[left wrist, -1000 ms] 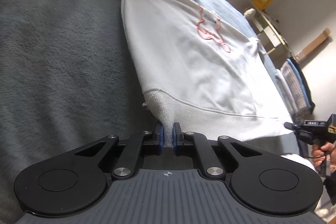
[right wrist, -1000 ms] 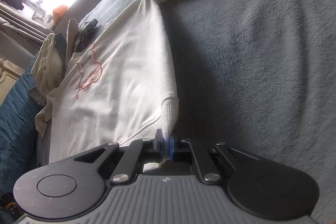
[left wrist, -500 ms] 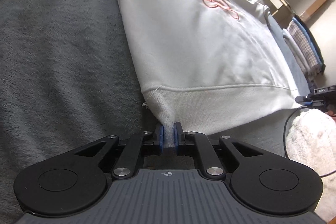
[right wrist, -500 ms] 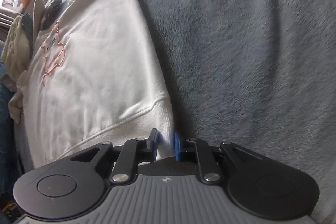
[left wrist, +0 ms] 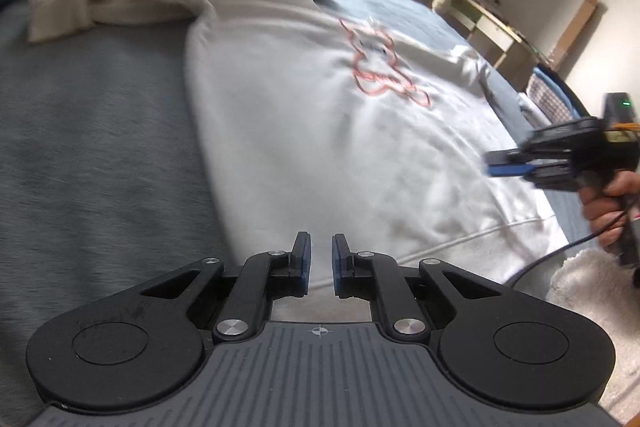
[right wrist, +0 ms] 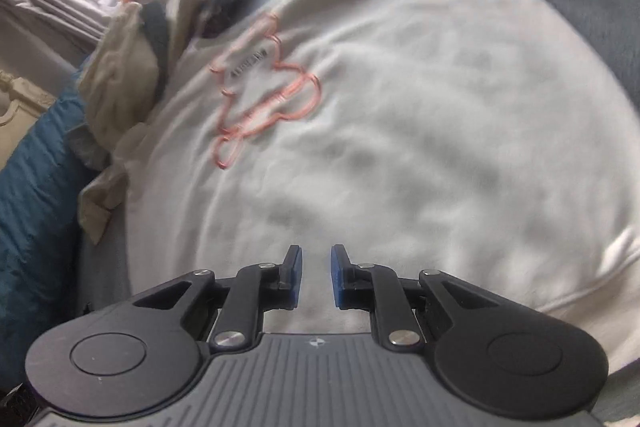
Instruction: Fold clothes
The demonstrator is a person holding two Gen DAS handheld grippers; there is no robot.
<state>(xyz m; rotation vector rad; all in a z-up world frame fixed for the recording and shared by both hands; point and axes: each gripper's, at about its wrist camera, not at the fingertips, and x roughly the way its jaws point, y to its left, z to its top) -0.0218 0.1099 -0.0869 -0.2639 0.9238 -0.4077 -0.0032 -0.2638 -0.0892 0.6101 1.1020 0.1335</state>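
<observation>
Both grippers (jaws slightly apart, apparently empty) hover tilted over sweatshirt (left wrist: 320,131).

left wrist view: sits just behind the left tongs (left wrist: 320,263), looking forward and down along them, low and near over the hem end of the white sweatshirt (left wrist: 320,115) on the grey bed (left wrist: 88,147).
right wrist view: sits behind the right tongs (right wrist: 316,275), tilted down, close over the sweatshirt's middle.
shared: both see the sweatshirt's pink outline print (left wrist: 384,71), at 1 o'clock in the left view, 11 o'clock in the right.
cross-sight: the left view catches the right tongs at 3 o'clock.
</observation>
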